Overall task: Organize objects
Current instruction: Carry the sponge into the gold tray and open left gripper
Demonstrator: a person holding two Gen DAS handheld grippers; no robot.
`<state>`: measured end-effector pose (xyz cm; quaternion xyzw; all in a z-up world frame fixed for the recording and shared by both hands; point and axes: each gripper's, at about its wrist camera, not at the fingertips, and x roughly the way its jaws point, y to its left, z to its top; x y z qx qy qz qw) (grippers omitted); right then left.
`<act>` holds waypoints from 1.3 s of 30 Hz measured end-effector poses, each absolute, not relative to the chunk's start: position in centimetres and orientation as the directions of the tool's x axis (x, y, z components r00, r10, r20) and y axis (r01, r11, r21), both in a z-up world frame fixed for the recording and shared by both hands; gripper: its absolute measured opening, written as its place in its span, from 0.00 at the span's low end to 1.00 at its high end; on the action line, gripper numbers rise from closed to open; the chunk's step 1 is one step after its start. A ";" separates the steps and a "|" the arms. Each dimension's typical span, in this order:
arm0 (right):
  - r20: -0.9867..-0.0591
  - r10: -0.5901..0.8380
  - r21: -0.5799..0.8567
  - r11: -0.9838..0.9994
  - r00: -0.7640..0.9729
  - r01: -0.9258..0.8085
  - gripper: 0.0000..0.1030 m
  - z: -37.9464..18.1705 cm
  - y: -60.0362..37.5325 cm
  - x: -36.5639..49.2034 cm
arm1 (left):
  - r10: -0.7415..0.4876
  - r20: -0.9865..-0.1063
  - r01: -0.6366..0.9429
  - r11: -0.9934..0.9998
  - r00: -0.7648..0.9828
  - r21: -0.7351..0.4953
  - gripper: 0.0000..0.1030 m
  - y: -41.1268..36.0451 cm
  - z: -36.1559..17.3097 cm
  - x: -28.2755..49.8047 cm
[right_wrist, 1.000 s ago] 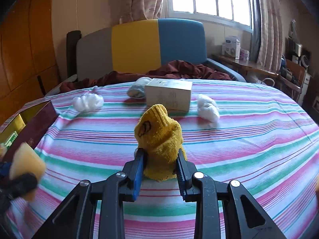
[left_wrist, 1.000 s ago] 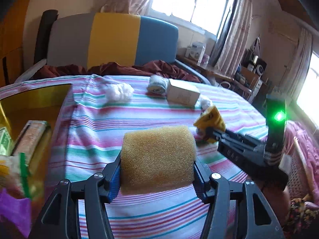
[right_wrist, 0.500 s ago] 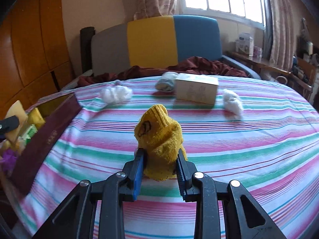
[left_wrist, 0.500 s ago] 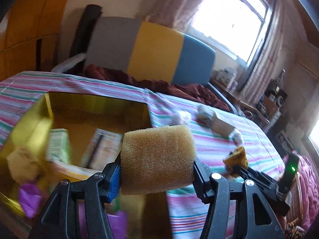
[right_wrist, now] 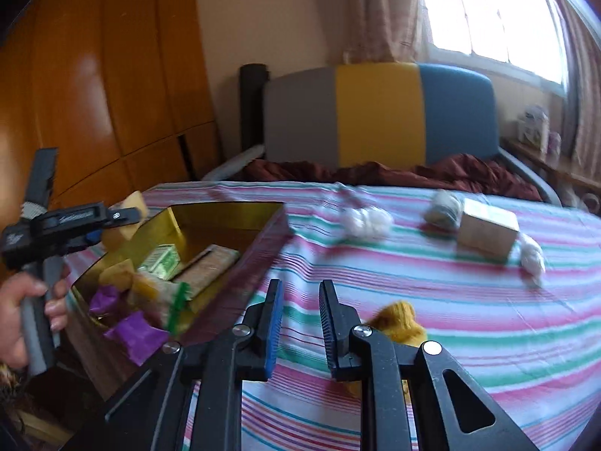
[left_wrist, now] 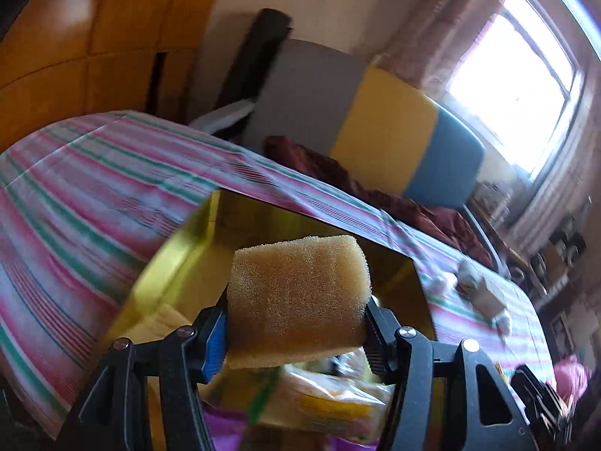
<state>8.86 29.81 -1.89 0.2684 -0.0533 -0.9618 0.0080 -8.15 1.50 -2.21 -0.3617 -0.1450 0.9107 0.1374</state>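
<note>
My left gripper (left_wrist: 296, 323) is shut on a yellow sponge (left_wrist: 296, 300) and holds it over the open gold box (left_wrist: 176, 263). In the right wrist view the left gripper (right_wrist: 124, 221) with the sponge (right_wrist: 129, 218) hangs at the box's (right_wrist: 225, 208) left side. My right gripper (right_wrist: 300, 323) is open and empty above the striped bedspread. The yellow sock (right_wrist: 400, 323) lies on the spread just right of its right finger, partly hidden by it.
The box holds packets, a carton (right_wrist: 159, 261) and purple pieces (right_wrist: 135, 332). On the bed lie a cardboard box (right_wrist: 486, 231), a rolled sock (right_wrist: 443, 206) and white cotton balls (right_wrist: 366, 221). A grey, yellow and blue headboard (right_wrist: 379, 112) stands behind.
My left gripper has swung left with the sponge, over the gold box. My right gripper has opened and let go of the yellow sock, which now lies on the bed.
</note>
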 end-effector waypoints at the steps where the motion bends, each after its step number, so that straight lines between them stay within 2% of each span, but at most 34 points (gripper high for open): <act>1: -0.509 -0.025 0.087 -0.996 -0.860 -0.022 0.20 -1.7 29.5 8.8 | 0.349 -0.621 -0.129 -0.920 -0.701 -0.371 0.58 0.9 -2.3 -8.5; 2: -0.503 0.021 0.062 -0.996 -0.864 -0.060 0.27 -1.6 29.5 8.8 | 0.345 -0.624 -0.116 -0.918 -0.701 -0.378 0.58 0.2 -2.4 -8.7; 3: -0.502 0.062 0.051 -0.994 -0.862 -0.101 0.56 -1.6 30.0 8.8 | 0.344 -0.626 -0.102 -0.916 -0.700 -0.388 0.58 -0.4 -2.5 -8.9; 5: -0.534 0.126 0.082 -0.977 -0.836 -0.199 0.94 -2.3 32.0 8.5 | 0.348 -0.619 -0.094 -0.910 -0.704 -0.405 0.58 -1.1 -2.6 -8.6; 9: -0.617 0.176 0.136 -0.936 -0.767 -0.324 0.94 -4.6 36.6 8.4 | 0.361 -0.610 -0.103 -0.904 -0.705 -0.415 0.58 -1.2 -2.9 -8.1; 13: -0.690 0.104 0.209 -0.919 -0.717 -0.335 0.90 -7.1 38.8 7.5 | 0.368 -0.621 -0.110 -0.904 -0.692 -0.413 0.58 -0.5 -3.3 -8.0; 16: -0.698 0.046 0.234 -0.928 -0.714 -0.288 0.71 -7.9 38.4 6.7 | 0.361 -0.631 -0.105 -0.908 -0.686 -0.405 0.58 -0.4 -3.4 -8.2; 19: -0.708 -0.012 0.239 -0.945 -0.706 -0.224 0.45 -8.4 36.7 5.5 | 0.360 -0.639 -0.099 -0.908 -0.680 -0.406 0.58 -0.6 -3.5 -8.5; 22: -0.705 -0.010 0.213 -0.957 -0.710 -0.198 0.35 -8.2 35.6 5.3 | 0.345 -0.652 -0.089 -0.916 -0.675 -0.392 0.58 -1.0 -3.4 -9.0; 29: -0.632 -0.058 0.251 -0.959 -0.773 -0.133 0.33 -4.7 33.5 6.7 | 0.298 -0.723 -0.041 -0.936 -0.623 -0.350 0.59 -1.7 -4.4 -11.8; 34: -0.569 -0.120 0.263 -0.964 -0.814 -0.042 0.33 -1.7 30.5 6.6 | 0.325 -0.773 -0.042 -0.931 -0.545 -0.362 0.62 -1.1 -5.9 -13.7; 38: -0.546 -0.174 0.265 -0.964 -0.820 0.028 0.33 -0.3 27.9 6.3 | 0.320 -0.785 -0.003 -0.926 -0.530 -0.377 0.78 -1.5 -6.2 -13.5; 39: -0.544 -0.184 0.264 -0.964 -0.819 0.040 0.33 -0.1 27.4 6.2 | 0.316 -0.780 0.006 -0.925 -0.540 -0.379 0.78 -1.7 -6.1 -13.2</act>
